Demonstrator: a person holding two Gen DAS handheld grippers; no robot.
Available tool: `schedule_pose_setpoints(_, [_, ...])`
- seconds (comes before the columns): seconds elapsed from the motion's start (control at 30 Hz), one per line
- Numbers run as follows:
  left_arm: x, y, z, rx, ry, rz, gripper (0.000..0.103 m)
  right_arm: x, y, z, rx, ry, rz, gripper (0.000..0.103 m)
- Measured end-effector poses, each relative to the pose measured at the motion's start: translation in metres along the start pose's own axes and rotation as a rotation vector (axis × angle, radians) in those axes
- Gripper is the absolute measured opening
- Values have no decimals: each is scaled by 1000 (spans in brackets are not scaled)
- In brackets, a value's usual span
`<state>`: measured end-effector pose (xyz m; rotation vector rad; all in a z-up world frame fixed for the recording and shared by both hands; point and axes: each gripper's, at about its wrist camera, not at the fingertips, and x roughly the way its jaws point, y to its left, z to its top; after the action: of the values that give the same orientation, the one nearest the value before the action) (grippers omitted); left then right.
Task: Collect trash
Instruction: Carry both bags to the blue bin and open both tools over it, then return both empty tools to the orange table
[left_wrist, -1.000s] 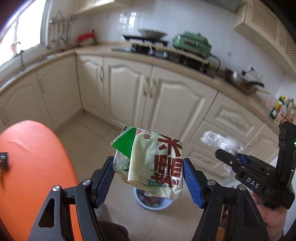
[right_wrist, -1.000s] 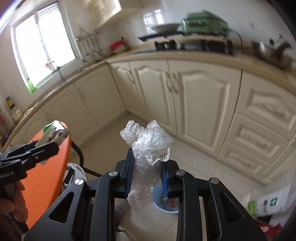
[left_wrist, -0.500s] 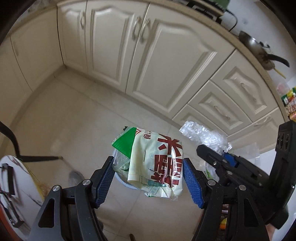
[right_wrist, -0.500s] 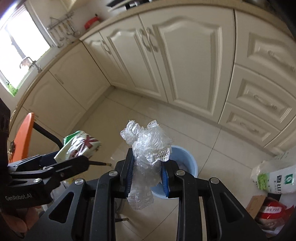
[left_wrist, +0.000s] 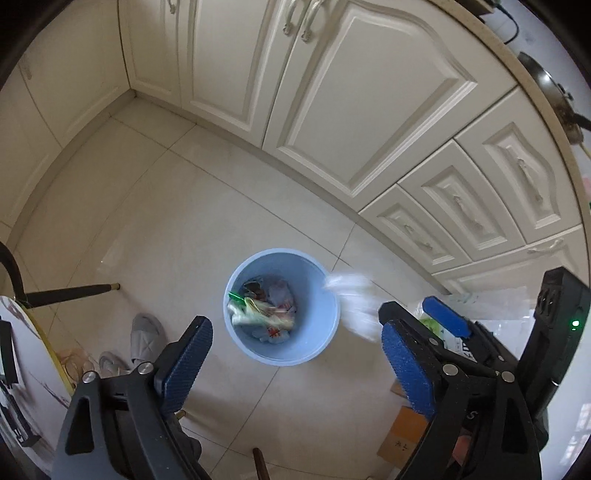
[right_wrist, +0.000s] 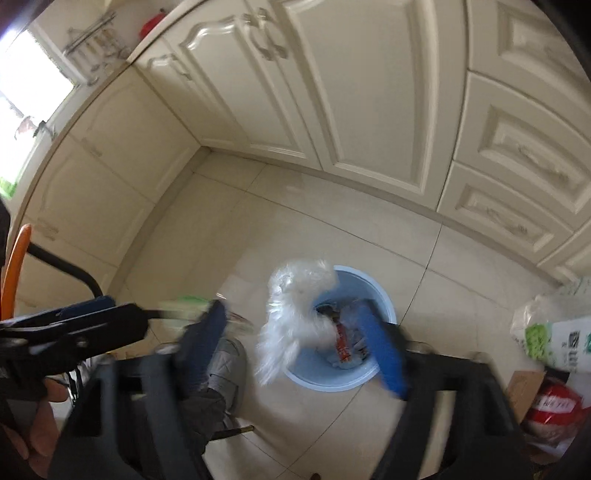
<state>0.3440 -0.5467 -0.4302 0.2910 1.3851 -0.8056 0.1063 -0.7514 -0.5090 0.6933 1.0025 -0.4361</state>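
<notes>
Left wrist view: the left gripper (left_wrist: 297, 363) has just been opening; its jaws stand wide apart with nothing between the blue pads. Directly beyond them a light blue trash bin (left_wrist: 332, 325) stands on the pale tiled floor (left_wrist: 177, 206), near the cream cabinet doors (left_wrist: 369, 110). Inside the bin lies the rice packet (left_wrist: 258, 314), green and pale, on top of other wrappers. A blurred clump of clear plastic film (left_wrist: 354, 302) is in the air just outside the bin's right rim, ahead of the right gripper (left_wrist: 417, 314), whose pads are parted. A grey slipper (left_wrist: 146, 338) rests on the floor left of the bin.

Right wrist view: the right gripper (right_wrist: 295, 339) has likewise just been opening; its jaws are released and spread. The plastic film (right_wrist: 295, 321), smeared by motion, hangs between the pads and touches neither, overlapping the left rim of the trash bin (right_wrist: 384, 295). The left gripper (right_wrist: 147, 314) enters from the left edge. A white and green bag (right_wrist: 554, 339) and a red package (right_wrist: 554, 406) sit on the floor at the right.
</notes>
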Motion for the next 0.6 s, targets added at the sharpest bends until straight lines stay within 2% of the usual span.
schedule_pose_setpoints(0.17, [-3, -4, 2, -18, -20, 21, 93, -9, -8, -8, 49, -27, -39, 103])
schedule_pose_setpoints(0.4, [-40, -13, -16, -6, -90, 64, 96, -27, -4, -16, 74, -37, -85, 103])
schedule_pose_setpoints(0.6, [-81, -23, -40, 16, -164, 75, 97, -53, 17, -17, 41, -71, -92, 103])
